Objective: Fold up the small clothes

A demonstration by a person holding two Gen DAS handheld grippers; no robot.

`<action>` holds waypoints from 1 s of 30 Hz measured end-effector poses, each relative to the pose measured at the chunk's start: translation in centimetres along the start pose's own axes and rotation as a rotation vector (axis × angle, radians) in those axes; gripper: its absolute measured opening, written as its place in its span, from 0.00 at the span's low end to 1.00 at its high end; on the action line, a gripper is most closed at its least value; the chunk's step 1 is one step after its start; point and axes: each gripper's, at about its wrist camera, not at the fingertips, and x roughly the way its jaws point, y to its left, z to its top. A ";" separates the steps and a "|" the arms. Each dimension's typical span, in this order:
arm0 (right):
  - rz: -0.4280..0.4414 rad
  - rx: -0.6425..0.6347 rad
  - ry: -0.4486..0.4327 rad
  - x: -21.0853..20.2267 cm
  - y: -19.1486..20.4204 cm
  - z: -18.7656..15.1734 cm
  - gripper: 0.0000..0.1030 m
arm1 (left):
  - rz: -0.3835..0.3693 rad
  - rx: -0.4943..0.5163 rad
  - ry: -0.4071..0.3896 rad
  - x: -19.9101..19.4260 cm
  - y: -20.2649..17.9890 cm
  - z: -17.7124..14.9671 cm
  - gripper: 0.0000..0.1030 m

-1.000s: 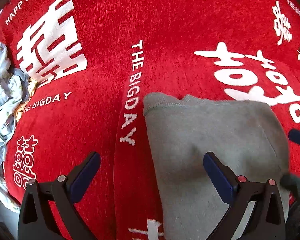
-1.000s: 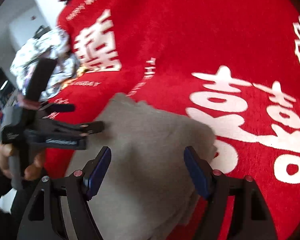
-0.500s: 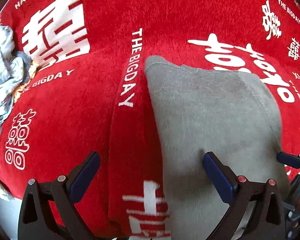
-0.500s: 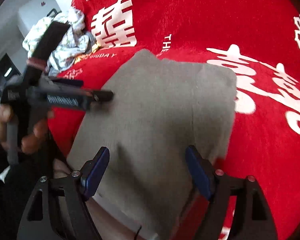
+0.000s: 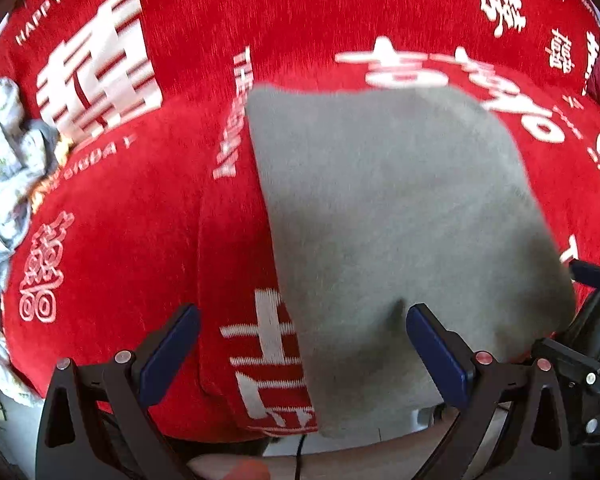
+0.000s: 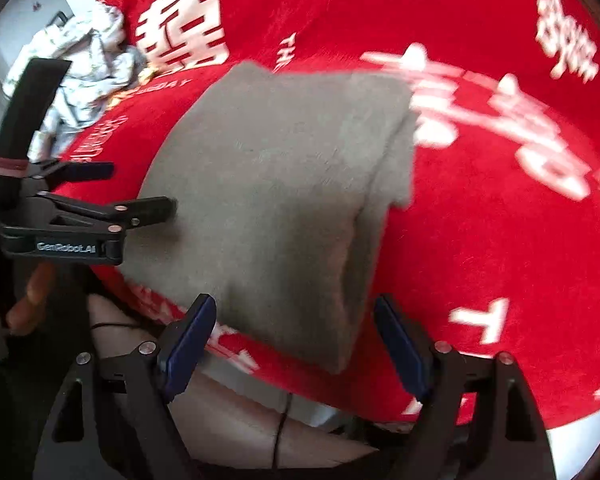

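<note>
A folded grey garment [image 5: 396,216] lies flat on the red cloth-covered table [image 5: 148,216], its near end hanging over the front edge. It also shows in the right wrist view [image 6: 276,184]. My left gripper [image 5: 300,344] is open and empty, hovering over the garment's near left edge. It also shows in the right wrist view [image 6: 140,188], beside the garment's left side. My right gripper [image 6: 292,340] is open and empty above the garment's near end. Its fingertip [image 5: 592,274] shows at the right edge of the left wrist view.
A crumpled pile of pale patterned clothes [image 5: 4,152] lies at the table's left edge, also in the right wrist view [image 6: 80,76]. The table's front edge [image 6: 380,404] runs just under the grippers, with pale floor below.
Both grippers have pulled back toward the table's front edge, staying open. More of the garment and the table edge now show in both views.
</note>
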 end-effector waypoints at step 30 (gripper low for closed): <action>-0.152 -0.019 0.013 -0.3 1.2 4.0 0.82 | 0.009 -0.145 0.007 -0.8 0.5 0.7 1.00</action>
